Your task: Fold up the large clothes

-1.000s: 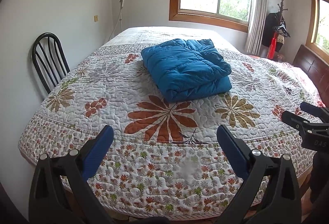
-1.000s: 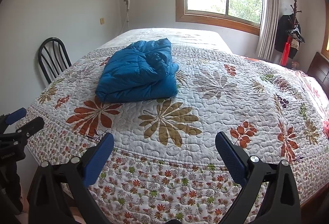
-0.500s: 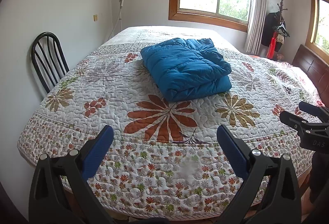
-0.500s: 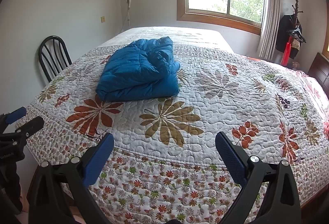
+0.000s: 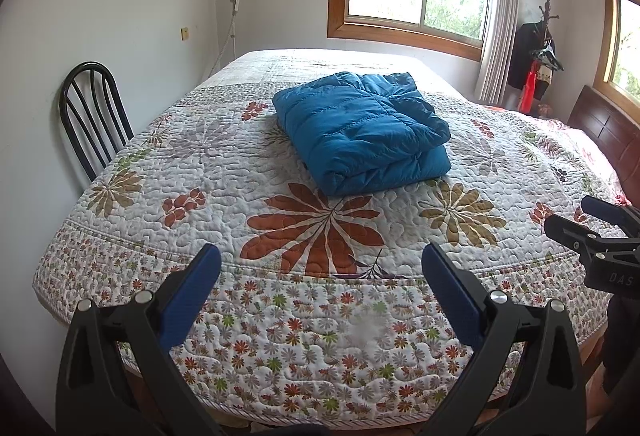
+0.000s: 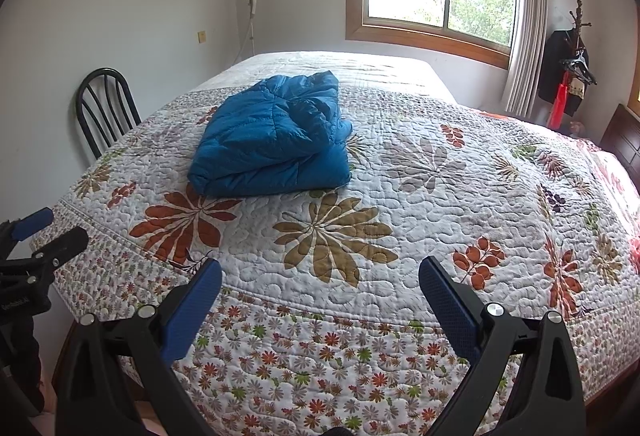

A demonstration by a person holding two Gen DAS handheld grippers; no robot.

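Jacket (image 5: 362, 130) folded, well beyond empty jaws

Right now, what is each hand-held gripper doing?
Left hand-held gripper: open, holding nothing.
Right hand-held gripper: open, holding nothing.

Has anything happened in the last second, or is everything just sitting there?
Almost nothing. Both views drift very slightly, so the person's hands shifted a touch. Nothing was grabbed or released: the left gripper and right gripper stay open and empty at the bed's near edge. The folded blue jacket hasn't moved on the quilt.
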